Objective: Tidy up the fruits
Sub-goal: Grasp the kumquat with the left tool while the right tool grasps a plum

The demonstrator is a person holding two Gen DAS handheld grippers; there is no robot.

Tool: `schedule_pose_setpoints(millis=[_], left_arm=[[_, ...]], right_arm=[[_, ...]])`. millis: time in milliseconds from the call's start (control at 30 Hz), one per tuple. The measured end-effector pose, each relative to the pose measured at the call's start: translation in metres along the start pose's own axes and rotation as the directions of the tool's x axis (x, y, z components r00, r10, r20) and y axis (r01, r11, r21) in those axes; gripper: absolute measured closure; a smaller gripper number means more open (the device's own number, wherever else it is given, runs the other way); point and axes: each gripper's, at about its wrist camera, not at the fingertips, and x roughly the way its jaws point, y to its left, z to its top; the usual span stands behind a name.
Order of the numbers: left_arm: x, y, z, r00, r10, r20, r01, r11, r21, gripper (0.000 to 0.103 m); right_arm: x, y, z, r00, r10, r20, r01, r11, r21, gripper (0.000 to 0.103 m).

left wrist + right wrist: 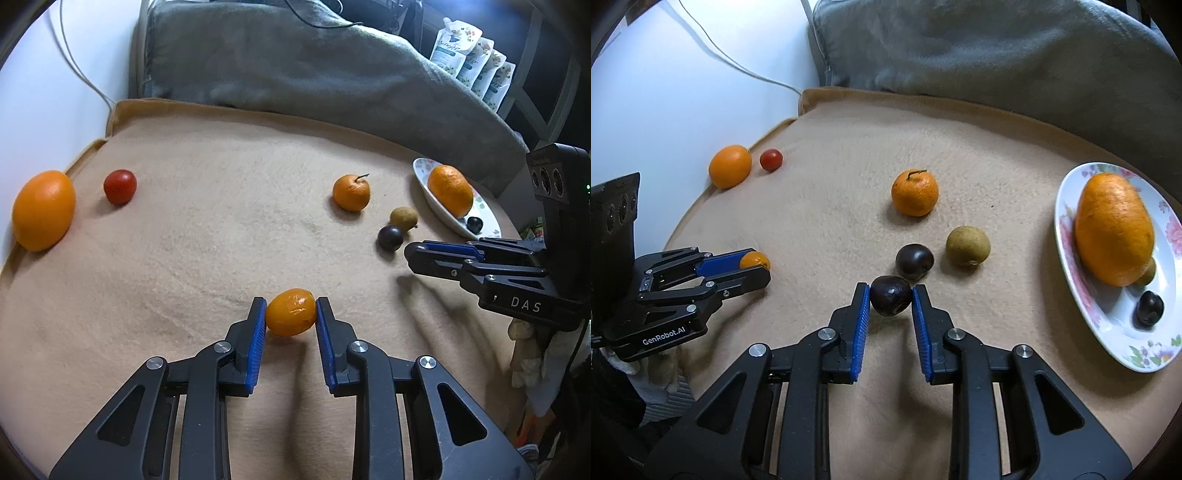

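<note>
Left tongs [290,312], marked "GenRobot.AI", clamp a kumquat [290,312]; right tongs [890,301], marked "DAS", clamp a dark plum [890,301].

Each tool is built of black plastic linkage arms with triangular cut-outs, joined by round silver screws, and its fingers are lined with ribbed blue pads [260,325]. "DAS" is printed in white on the right tool [413,254], "GenRobot.AI" on the left tool [764,267].
</note>
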Motion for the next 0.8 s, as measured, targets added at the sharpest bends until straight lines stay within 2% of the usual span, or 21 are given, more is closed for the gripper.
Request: schedule_pose_setpoints(millis=[233,800], left_arm=[[-0.008,-0.015,0.007,0.999,-0.023,0.023,0.022,0.999,0.029,0.078],[-0.014,-0.082,0.026,0.991,-0.116,0.066,0.105,0.983,0.153,0.078]], right_arm=[[-0.027,-0.011,-0.004,0.999,-0.008,0.054,0.006,1.000,0.026,0.079],[-0.089,-0.050,-0.016,0.985,-0.064,0.159,0.048,0.993,0.105,0.079]])
